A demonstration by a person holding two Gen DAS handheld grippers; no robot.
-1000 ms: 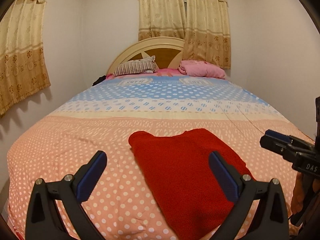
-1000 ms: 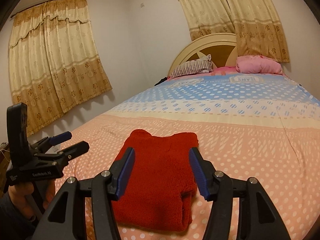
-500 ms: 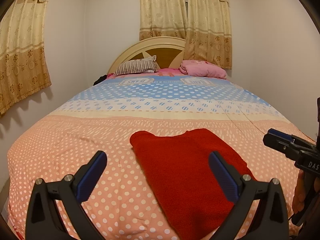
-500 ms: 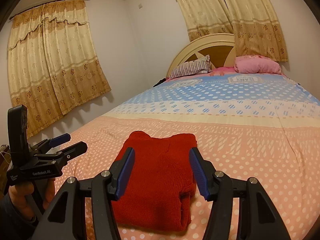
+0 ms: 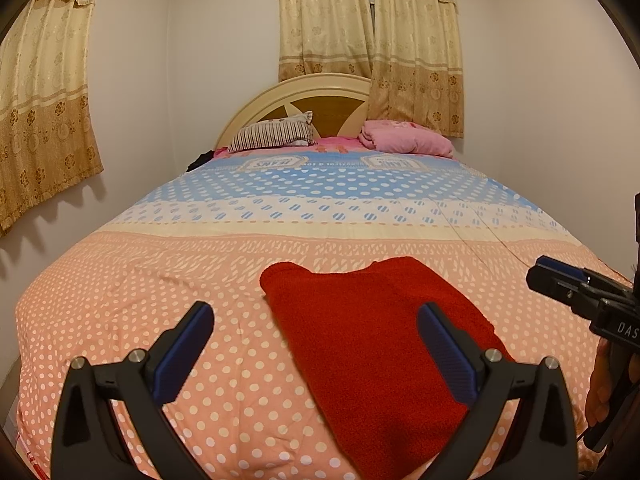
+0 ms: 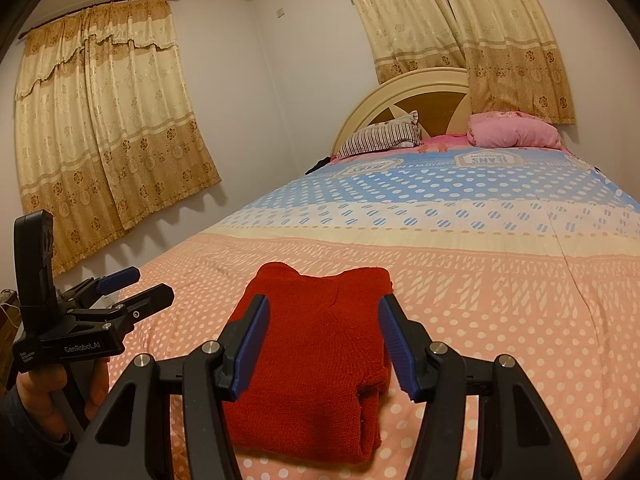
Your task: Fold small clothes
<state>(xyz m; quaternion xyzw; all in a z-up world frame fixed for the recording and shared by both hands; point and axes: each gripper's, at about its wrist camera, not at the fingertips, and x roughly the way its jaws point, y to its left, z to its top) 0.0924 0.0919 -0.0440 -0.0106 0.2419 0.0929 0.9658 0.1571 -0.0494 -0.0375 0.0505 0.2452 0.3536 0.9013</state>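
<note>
A red knitted garment (image 5: 360, 340) (image 6: 320, 344) lies folded into a thick rectangle on the dotted pink end of the bedspread (image 5: 180, 280). My left gripper (image 5: 316, 320) hovers over the near edge of the bed, wide open and empty, with the garment behind its right finger. My right gripper (image 6: 322, 312) hangs above the garment, jaws apart, nothing between the blue pads. Each gripper shows at the side of the other's view, the right gripper (image 5: 560, 284) at the right edge and the left gripper (image 6: 128, 292) at the lower left, held by a hand (image 6: 44, 392).
The bed runs back to a cream headboard (image 5: 296, 96) with a striped pillow (image 5: 272, 136) and a pink bundle (image 5: 404, 140). Patterned curtains (image 6: 100, 120) hang on the left wall and behind the headboard. White walls close in on both sides of the bed.
</note>
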